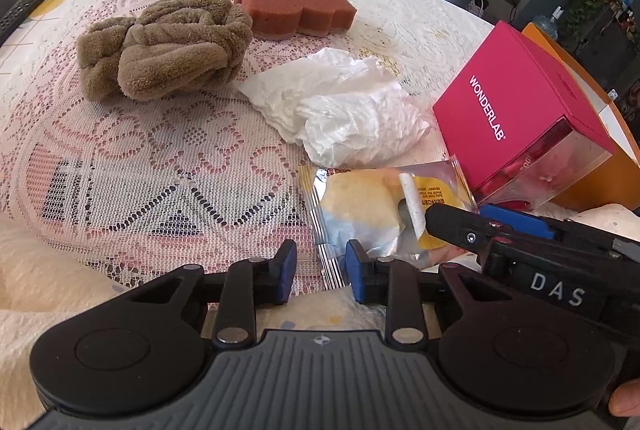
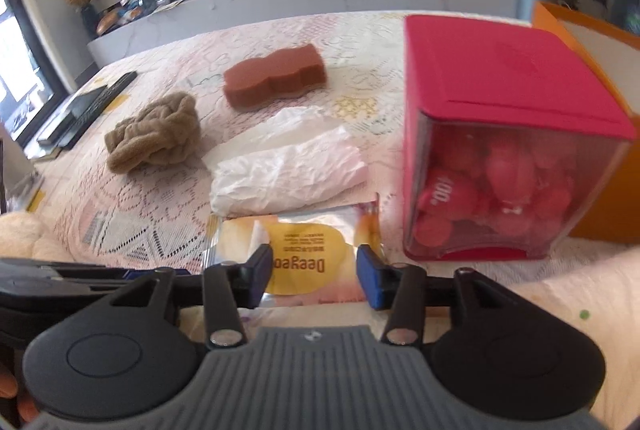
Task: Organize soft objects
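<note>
Right tongs [image 2: 314, 272] straddle the snack packet [image 2: 296, 250], pads apart.

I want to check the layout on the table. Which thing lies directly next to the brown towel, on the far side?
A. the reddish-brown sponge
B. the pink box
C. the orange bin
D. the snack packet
A: the reddish-brown sponge lies just behind the brown towel; the other three are nearer the claws.
</note>
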A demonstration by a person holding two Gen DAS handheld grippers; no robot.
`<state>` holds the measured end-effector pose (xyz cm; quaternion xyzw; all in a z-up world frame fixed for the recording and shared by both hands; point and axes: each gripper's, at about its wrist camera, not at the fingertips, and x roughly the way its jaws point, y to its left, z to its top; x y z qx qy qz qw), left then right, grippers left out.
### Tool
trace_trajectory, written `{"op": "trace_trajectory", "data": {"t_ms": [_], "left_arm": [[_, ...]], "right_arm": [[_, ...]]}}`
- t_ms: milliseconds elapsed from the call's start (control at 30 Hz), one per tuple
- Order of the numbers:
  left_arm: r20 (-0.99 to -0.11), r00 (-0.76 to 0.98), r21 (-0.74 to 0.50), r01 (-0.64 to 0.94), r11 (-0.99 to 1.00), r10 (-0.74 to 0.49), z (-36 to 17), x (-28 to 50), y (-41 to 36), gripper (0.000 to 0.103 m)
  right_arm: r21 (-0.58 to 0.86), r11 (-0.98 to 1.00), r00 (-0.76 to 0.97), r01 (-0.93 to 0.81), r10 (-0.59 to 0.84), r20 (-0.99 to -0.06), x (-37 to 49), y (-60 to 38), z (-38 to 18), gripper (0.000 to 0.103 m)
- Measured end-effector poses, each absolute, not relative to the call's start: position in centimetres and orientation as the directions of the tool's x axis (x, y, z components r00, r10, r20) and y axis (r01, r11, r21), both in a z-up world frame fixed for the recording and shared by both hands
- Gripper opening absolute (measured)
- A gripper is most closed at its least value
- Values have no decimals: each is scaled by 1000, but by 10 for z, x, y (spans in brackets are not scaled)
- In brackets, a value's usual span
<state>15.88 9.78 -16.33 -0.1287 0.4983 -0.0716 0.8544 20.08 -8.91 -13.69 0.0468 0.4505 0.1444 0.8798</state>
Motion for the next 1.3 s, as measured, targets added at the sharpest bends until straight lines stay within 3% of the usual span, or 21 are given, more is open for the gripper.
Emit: {"op": "trace_trajectory", "data": {"t_ms": [33, 67, 333, 467, 533, 667, 833, 1200, 1267, 1300], "left_arm": [[-833, 493, -295, -7, 956, -253, -163, 159, 98, 31], [-831, 493, -300, -8, 954, -257, -163, 159, 99, 30], [-830, 491, -313, -18, 950, -264, -162, 157, 100, 27], [-831, 492, -305, -12, 952, -260, -162, 158, 98, 25], [-830, 492, -303, -2, 953, -263, -162, 158, 97, 22], [-827, 491, -311, 4, 950, -273, -163, 158, 97, 17], [-829, 494, -296, 8, 955, -262, -162, 157, 95, 14], [-824, 500, -292, 31, 956, -268, -159, 149, 94, 14], [-814, 500, -317, 44, 947, -296, -158, 148, 95, 4], [-810, 501, -326, 44, 944, -303, -158, 148, 95, 4]], "right_arm": [[216, 957, 550, -195, 289, -784, 202, -91, -138, 71], [220, 958, 547, -184, 285, -787, 203, -93, -140, 73], [302, 939, 490, -162, 342, -801, 218, -102, -162, 82], [300, 937, 500, -176, 348, -793, 215, -101, -161, 81], [307, 932, 498, -195, 364, -787, 213, -99, -161, 65], [318, 929, 507, -192, 371, -778, 210, -101, -159, 48], [215, 948, 559, -236, 314, -768, 201, -94, -149, 7], [136, 921, 638, -364, 353, -684, 202, -73, -125, 4], [122, 915, 640, -384, 359, -679, 212, -65, -125, 5], [113, 913, 639, -392, 358, -681, 216, -60, -126, 5]]}}
